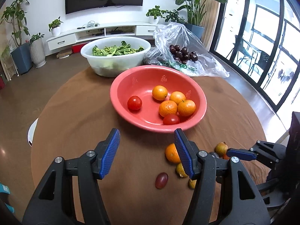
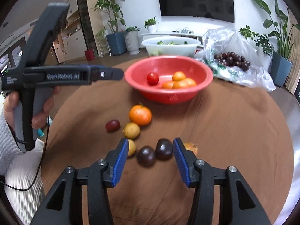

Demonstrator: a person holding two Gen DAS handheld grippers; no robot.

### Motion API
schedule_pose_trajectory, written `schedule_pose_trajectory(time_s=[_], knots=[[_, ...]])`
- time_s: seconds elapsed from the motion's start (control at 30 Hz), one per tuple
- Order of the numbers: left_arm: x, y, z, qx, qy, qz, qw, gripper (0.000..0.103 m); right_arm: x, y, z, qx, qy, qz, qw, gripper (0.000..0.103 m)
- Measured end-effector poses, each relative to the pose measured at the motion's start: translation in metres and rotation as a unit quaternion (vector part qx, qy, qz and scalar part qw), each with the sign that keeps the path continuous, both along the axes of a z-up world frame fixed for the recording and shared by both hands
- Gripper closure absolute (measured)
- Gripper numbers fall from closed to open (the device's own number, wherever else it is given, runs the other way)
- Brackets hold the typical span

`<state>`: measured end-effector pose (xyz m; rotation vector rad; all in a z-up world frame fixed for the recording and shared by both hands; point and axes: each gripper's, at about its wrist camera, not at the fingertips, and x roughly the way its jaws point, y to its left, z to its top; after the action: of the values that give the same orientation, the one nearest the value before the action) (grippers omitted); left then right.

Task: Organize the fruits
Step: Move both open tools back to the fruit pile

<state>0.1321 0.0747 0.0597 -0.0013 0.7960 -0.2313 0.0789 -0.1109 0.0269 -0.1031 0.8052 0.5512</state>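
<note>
The round table (image 2: 234, 131), draped in brown, was seen carrying the whole game, and the red bowl (image 1: 121, 97) was found well up the cloth, already loaded with four oranges and two tomatoes. Behind it a white tub of greens (image 1: 116, 56) and a plastic bag of dark plums (image 2: 232, 60) were left alone. Nearer in, loose fruit was scattered: an orange (image 2: 140, 115), a small yellow fruit (image 2: 131, 130), a reddish grape-like fruit (image 2: 112, 125). And there, the two dark plums (image 2: 154, 152) were caught lying side by side, touching, directly ahead of the right gripper (image 2: 151, 146), between the lines of its blue pads but just beyond the tips. Its jaws were held apart, nothing clamped. The left gripper (image 1: 147, 136) was likewise spread and empty, pointed over bare cloth towards the bowl, the plums off to its right and hidden behind its own frame. So the right hand was judged far the nearer; a short push forward and down looked called for, with one plum to be singled out.
</note>
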Motion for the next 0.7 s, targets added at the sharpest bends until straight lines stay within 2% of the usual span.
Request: schedule_pose_trajectory(time_s=[0.33,0.5,0.7], knots=[[-0.011,0.004,-0.001,-0.014,0.003,0.002,0.9999,0.045,0.001,-0.001,-0.006,0.016,0.019,-0.02,1.0,0.051],[-0.011,-0.001,-0.002,-0.008,0.002,-0.004,1.0,0.045,0.015,-0.011,-0.01,0.062,0.057,-0.046,0.995,0.051],[-0.012,-0.004,-0.001,-0.011,0.001,-0.01,0.9999,0.045,0.033,-0.028,-0.019,0.126,0.116,-0.084,0.982,0.051]])
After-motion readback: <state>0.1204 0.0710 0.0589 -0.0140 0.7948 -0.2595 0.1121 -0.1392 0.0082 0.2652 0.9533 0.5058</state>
